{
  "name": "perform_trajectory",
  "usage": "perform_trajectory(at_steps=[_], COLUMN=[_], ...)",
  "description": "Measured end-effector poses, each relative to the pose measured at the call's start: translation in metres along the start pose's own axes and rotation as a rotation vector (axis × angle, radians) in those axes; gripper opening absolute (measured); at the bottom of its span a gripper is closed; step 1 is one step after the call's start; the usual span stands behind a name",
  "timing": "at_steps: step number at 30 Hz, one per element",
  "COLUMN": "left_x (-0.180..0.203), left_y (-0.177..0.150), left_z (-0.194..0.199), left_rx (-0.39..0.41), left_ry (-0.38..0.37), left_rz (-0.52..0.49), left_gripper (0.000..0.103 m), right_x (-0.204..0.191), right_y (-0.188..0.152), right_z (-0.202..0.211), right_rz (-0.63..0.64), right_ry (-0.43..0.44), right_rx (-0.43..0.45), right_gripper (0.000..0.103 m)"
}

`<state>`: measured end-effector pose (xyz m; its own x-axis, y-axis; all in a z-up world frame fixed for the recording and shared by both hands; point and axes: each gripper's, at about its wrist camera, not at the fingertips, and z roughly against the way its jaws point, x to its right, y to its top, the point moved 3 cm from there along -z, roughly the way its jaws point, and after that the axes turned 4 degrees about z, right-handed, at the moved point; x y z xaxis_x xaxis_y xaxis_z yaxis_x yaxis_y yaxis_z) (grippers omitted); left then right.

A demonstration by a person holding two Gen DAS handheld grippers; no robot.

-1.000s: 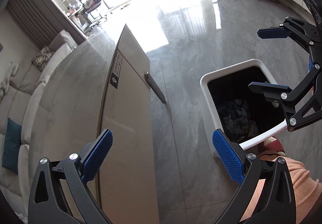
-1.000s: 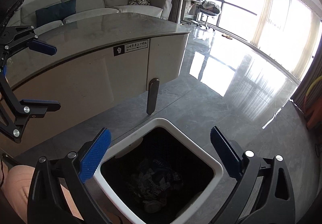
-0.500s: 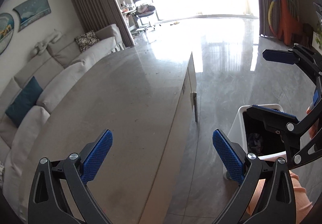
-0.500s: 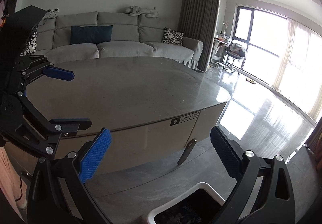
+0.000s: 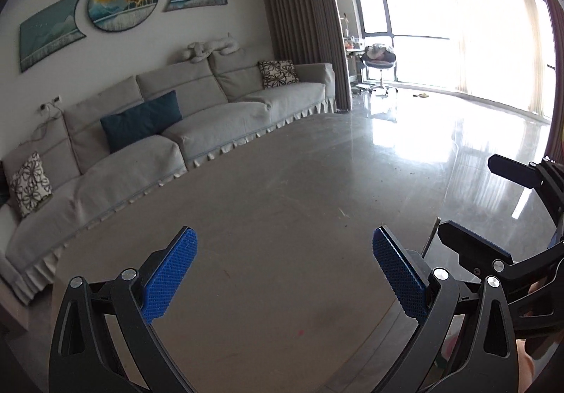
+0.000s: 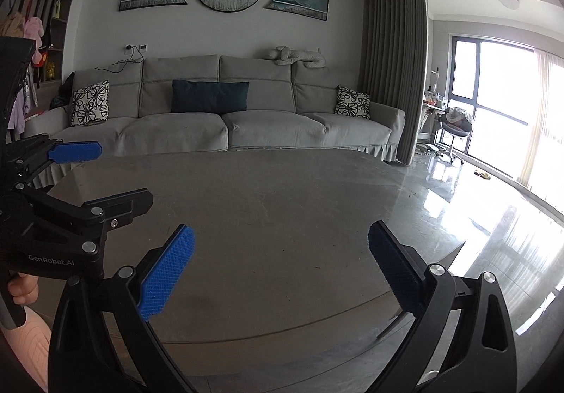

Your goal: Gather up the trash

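Observation:
My left gripper (image 5: 282, 269) is open and empty, held level above the grey stone table (image 5: 268, 216). My right gripper (image 6: 280, 267) is open and empty too, above the same table (image 6: 282, 216) near its front edge. Each gripper shows in the other's view: the right one (image 5: 493, 209) at the right edge, the left one (image 6: 102, 174) at the left edge. No trash shows on the table top. The white trash bin is out of both views.
A long grey sofa (image 6: 225, 121) with cushions stands behind the table. Glossy floor (image 6: 493, 216) runs to the right toward bright windows and a desk chair (image 6: 456, 125). Grey curtains (image 6: 391, 68) hang at the sofa's right end.
Both grippers have tilted up from the white bin on the floor to look level across the table toward the sofa. The bin has dropped out of view. Both stayed open.

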<state>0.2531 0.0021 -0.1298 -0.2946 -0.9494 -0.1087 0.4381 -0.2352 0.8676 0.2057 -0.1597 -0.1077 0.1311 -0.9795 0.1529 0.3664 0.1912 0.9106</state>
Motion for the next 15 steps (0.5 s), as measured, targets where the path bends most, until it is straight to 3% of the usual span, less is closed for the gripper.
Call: perform_trajectory(at_steps=[6, 15], left_x=[-0.026, -0.030], left_y=[0.000, -0.001], left_z=[0.008, 0.025], left_rx=[-0.013, 0.013], left_ry=[-0.032, -0.011], left_rz=[0.052, 0.021], left_gripper=[0.098, 0.098], right_x=[-0.016, -0.020], right_y=[0.005, 0.004], right_z=[-0.001, 0.008], right_rz=[0.007, 0.005], right_ry=[0.010, -0.005], right_rx=[0.004, 0.012], right_gripper=[0.098, 0.098])
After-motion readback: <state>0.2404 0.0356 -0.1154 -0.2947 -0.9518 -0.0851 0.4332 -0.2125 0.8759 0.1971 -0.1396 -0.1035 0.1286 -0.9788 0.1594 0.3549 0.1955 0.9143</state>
